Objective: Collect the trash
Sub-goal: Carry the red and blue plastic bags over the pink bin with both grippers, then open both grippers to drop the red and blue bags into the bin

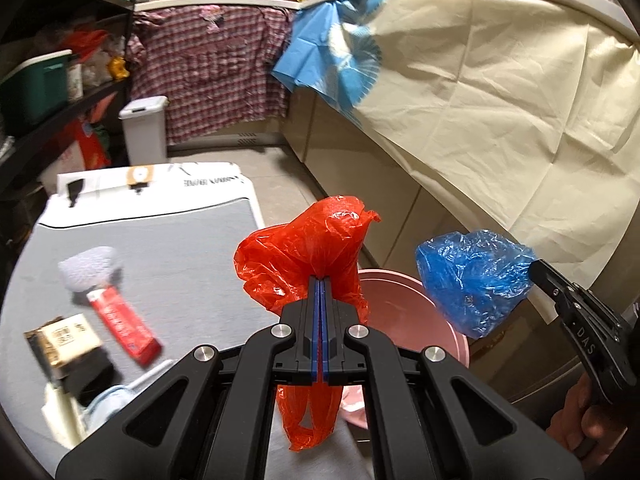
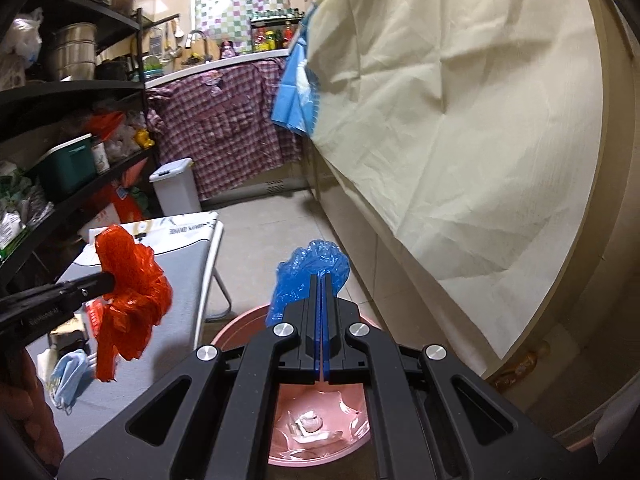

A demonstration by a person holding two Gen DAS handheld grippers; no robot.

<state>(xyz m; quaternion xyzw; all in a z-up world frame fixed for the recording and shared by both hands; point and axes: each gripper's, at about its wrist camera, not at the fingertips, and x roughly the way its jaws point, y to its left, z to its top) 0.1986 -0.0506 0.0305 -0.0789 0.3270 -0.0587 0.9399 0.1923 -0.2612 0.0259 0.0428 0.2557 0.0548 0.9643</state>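
My left gripper (image 1: pixel 321 278) is shut on a crumpled red plastic bag (image 1: pixel 304 252), which billows above the jaws and hangs below them. My right gripper (image 2: pixel 321 276) is shut on a crumpled blue plastic bag (image 2: pixel 304 276). A pink bucket (image 2: pixel 240 326) stands on the floor under both; crumpled wrappers lie at its bottom. In the left wrist view the blue bag (image 1: pixel 472 280) hangs to the right over the bucket's rim (image 1: pixel 400 280), the right gripper (image 1: pixel 534 270) pinching it. In the right wrist view the red bag (image 2: pixel 128 288) and left gripper (image 2: pixel 110 279) are at left.
A grey-topped table (image 1: pixel 160 240) holds a red packet (image 1: pixel 124 326), a white crumpled wad (image 1: pixel 90 266), a dark wrapper (image 1: pixel 60 338) and a blue face mask (image 2: pixel 68 368). A white pedal bin (image 1: pixel 144 128) stands at the back. A cream cloth (image 1: pixel 500 100) drapes the counter on the right; shelves line the left.
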